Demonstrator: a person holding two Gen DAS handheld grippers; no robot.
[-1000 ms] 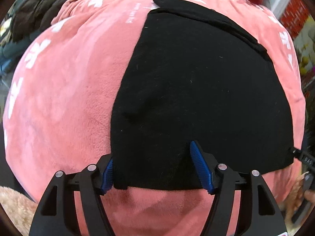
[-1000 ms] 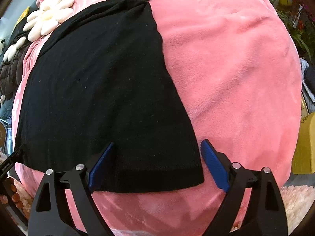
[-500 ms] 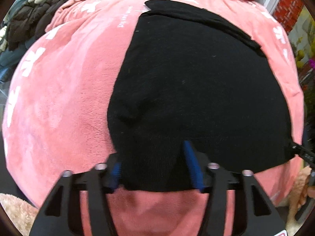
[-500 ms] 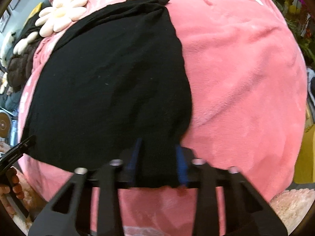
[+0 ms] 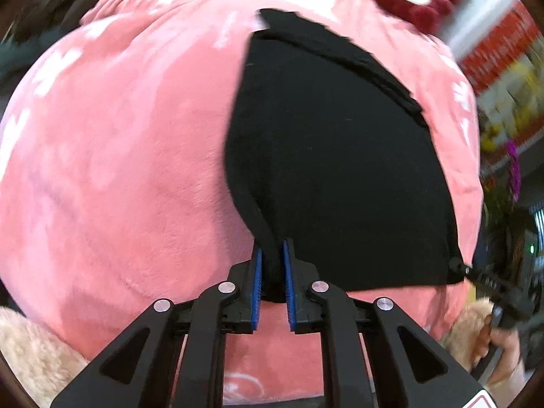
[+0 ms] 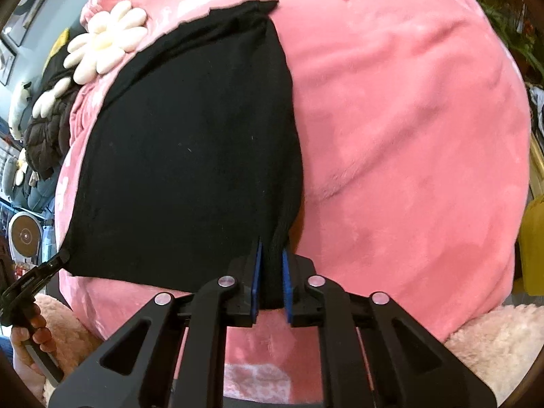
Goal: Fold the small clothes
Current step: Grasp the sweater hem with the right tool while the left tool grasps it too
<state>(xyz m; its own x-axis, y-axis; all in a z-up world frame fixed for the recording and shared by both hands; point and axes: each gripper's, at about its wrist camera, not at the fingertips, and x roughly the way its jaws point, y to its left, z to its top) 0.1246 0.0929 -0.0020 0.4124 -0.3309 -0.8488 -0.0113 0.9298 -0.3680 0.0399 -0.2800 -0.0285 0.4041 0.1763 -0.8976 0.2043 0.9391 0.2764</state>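
Two daisy cushions (image 6: 105,40) beyond black garment (image 6: 190,156).

My left tongs (image 5: 272,273) hide the black garment (image 5: 340,156) corner they pinch. Beyond the garment's far edge, shelves and signage (image 5: 499,54) smear into blur. My right tongs (image 6: 270,273) cover their corner too; the pink blanket (image 6: 408,136) runs off-frame.

A big pink fluffy blanket (image 6: 408,136) with white marks covers the bed. A white flower pillow (image 6: 105,40) sits at its far edge, beside a dark brown puffy coat (image 6: 47,132). A red and white plush thing (image 5: 414,3) lies at the far end. A pale fuzzy rug (image 6: 493,346) shows below.
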